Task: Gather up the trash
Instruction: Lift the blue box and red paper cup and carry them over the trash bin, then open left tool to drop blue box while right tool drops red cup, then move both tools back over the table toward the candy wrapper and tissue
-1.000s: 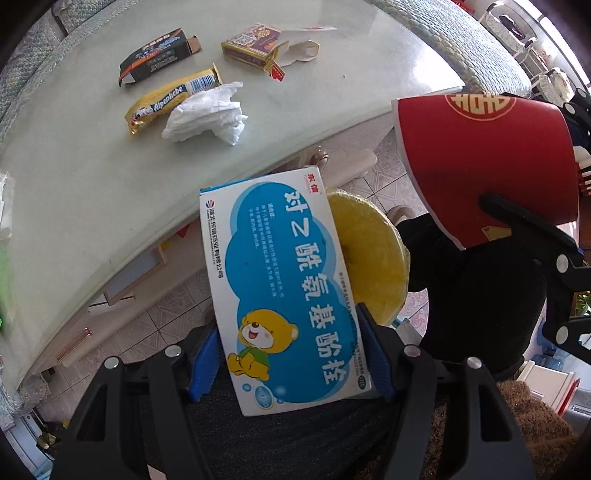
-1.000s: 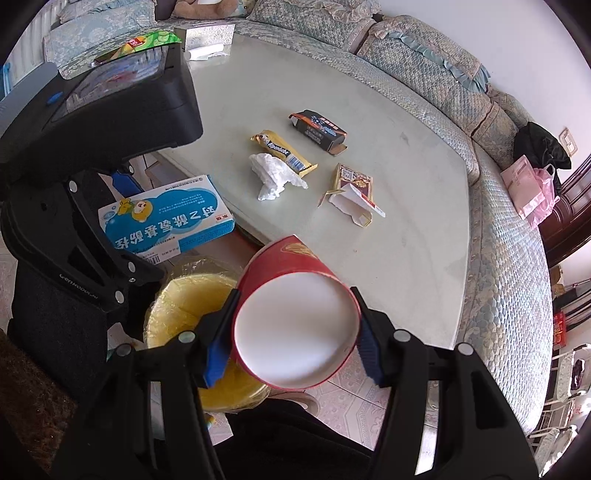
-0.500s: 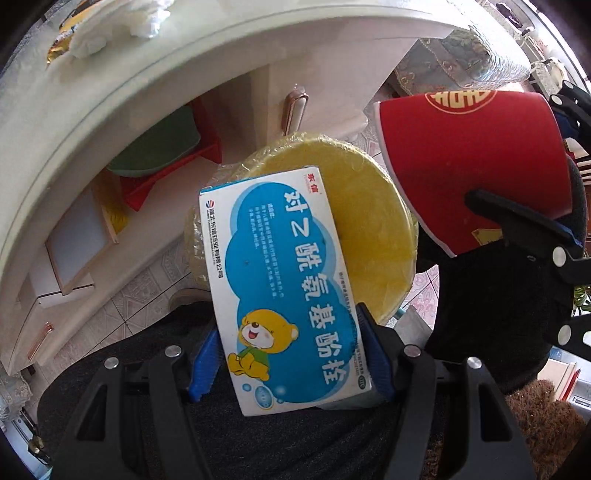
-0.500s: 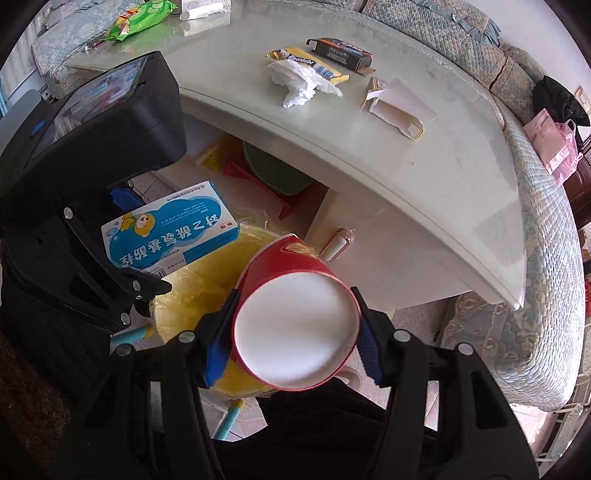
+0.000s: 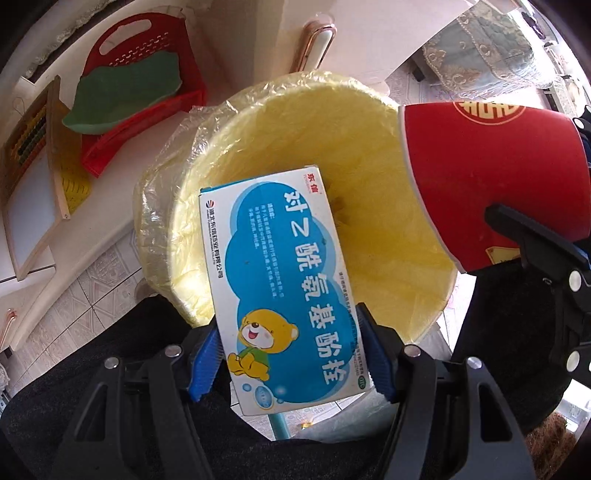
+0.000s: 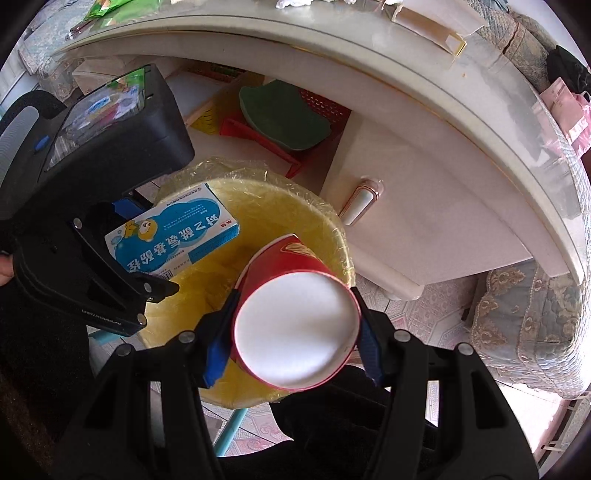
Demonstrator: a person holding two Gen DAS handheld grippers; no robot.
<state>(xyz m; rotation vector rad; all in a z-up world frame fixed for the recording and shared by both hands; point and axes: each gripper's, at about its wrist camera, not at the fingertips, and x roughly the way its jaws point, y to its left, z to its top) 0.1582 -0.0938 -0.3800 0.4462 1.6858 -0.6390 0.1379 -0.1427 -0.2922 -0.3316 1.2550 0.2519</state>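
Observation:
My left gripper [image 5: 291, 354] is shut on a blue and white medicine box [image 5: 280, 288] with a cartoon bear, held over the open mouth of a yellow-lined trash bin [image 5: 369, 155]. The box also shows in the right wrist view [image 6: 173, 236]. My right gripper [image 6: 295, 347] is shut on a red paper cup [image 6: 295, 332], its white base toward the camera, held over the same bin [image 6: 332, 229]. The cup shows at the right of the left wrist view [image 5: 491, 173].
The bin stands on tiled floor beside a white round table [image 6: 480, 122] with a drawer handle [image 6: 360, 199]. A red basket with a green item [image 5: 136, 85] lies under the table. A torn carton [image 6: 432, 26] lies on the tabletop. A sofa [image 6: 532, 325] is at the right.
Both grippers have moved down from above the tabletop to just over the bin's mouth, still holding the box and the cup. The bin now fills the views.

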